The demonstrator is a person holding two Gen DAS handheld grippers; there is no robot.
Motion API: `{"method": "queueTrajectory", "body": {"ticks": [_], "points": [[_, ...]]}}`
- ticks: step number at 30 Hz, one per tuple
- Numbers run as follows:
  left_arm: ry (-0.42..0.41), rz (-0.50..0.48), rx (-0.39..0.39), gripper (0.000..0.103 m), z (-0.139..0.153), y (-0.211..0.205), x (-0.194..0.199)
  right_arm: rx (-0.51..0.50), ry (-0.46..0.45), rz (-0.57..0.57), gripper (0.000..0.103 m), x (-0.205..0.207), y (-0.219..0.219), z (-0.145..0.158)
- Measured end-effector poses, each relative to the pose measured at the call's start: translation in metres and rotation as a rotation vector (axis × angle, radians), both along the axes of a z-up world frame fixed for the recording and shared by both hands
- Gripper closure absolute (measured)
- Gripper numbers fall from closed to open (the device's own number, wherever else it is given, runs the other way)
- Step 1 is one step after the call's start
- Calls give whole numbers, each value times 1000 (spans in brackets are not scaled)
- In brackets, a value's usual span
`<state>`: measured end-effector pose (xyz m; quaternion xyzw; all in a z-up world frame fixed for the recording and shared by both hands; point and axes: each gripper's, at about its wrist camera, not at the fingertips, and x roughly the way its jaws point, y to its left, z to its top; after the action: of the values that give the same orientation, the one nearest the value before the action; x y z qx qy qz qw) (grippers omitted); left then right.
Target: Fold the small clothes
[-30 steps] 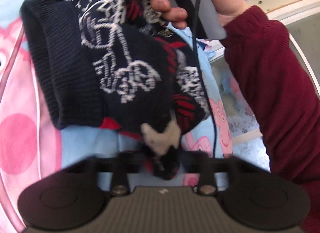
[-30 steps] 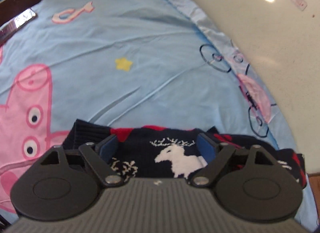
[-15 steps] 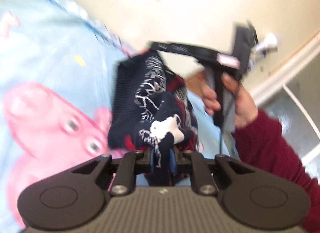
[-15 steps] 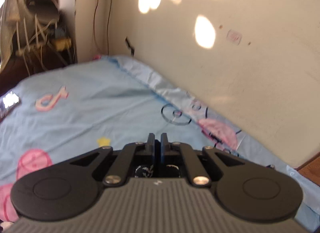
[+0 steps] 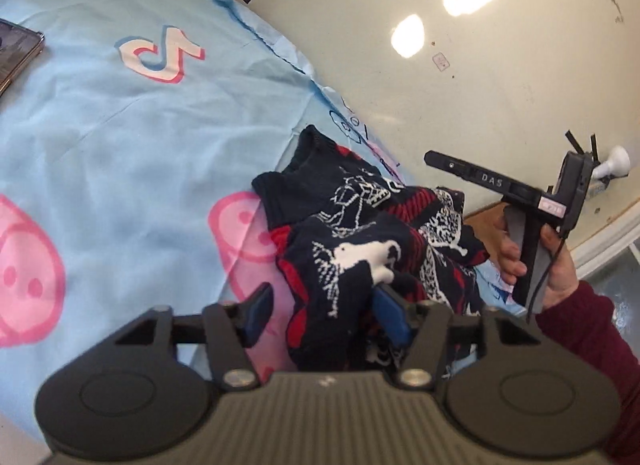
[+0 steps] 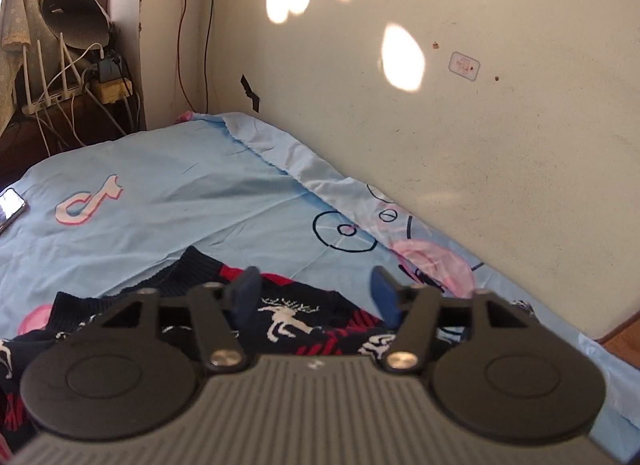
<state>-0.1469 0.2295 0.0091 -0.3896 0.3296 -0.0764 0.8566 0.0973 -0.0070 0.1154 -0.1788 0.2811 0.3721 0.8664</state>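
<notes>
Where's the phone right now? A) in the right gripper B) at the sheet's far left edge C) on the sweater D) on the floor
B: the phone lies on the blue sheet at its far left edge, well apart from the sweater.

Navy knit sweater (image 5: 360,249) with red bands and white reindeer, bunched on blue bedsheet (image 5: 120,137)

Black hand-held gripper (image 5: 326,315), blue pads (image 5: 260,311), silver screws, maroon knit sleeve (image 5: 588,345).
</notes>
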Motion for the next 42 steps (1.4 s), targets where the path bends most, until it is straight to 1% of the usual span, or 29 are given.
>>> {"method": "queueTrajectory", "body": {"ticks": [2,4,6,7,8,11,12,13,14,15,16,17,18,19,20,21,22,23,25,27,29,32,35,38,41,42], "points": [[-27,18,-31,22,2,5,1,-30,-21,21,25,6,11,-2],[-49,29,-70,16,4,9,4,-73,-19,41,23,12,27,-8],[-44,32,-134,16,0,16,10,-131,-6,77,20,21,46,-20],[-35,32,-162,18,-3,19,14,-163,-7,94,20,24,54,-27],[-22,31,-184,22,-8,21,19,-206,-10,122,21,25,64,-35],[35,1,-214,28,-21,14,29,-311,16,231,21,27,84,-54],[32,-6,-201,30,-22,8,32,-332,29,275,20,27,89,-59],[24,-28,-184,28,-21,1,33,-340,36,300,20,27,92,-62],[16,-59,-172,25,-20,-6,38,-323,23,302,12,27,93,-63],[11,-88,-171,25,-21,-14,44,-318,22,294,5,31,95,-64],[3,-108,-156,25,-21,-21,49,-304,43,271,3,36,95,-65],[-1,-123,-139,26,-20,-28,53,-281,101,246,4,43,94,-66],[-6,-134,-119,29,-20,-34,56,-244,188,217,13,53,91,-66],[4,-139,-111,45,-22,-38,58,-204,264,208,23,59,86,-66],[22,-142,-122,61,-26,-40,62,-170,310,208,42,61,81,-64],[34,-138,-143,66,-30,-40,63,-178,268,205,64,54,78,-63],[40,-128,-164,73,-34,-38,63,-183,240,216,79,47,76,-61],[48,-123,-177,78,-35,-37,62,-188,223,209,95,40,76,-60],[48,-115,-184,79,-34,-35,58,-201,164,193,98,21,75,-57],[32,-109,-151,79,-25,-36,51,-202,59,179,98,4,70,-48],[8,-103,-105,80,-11,-38,44,-153,-39,128,98,-3,58,-29],[-39,-97,-9,81,20,-42,38,-27,-176,31,98,-8,28,14],[-132,-78,149,82,66,-50,33,99,-347,-54,98,-20,-9,58],[-237,-46,287,82,116,-58,30,220,-491,-133,98,-41,-48,98],[-352,-14,393,82,174,-70,32,321,-615,-217,98,-65,-86,134],[-387,-1,422,82,190,-74,31,353,-672,-253,101,-75,-99,147]]}}
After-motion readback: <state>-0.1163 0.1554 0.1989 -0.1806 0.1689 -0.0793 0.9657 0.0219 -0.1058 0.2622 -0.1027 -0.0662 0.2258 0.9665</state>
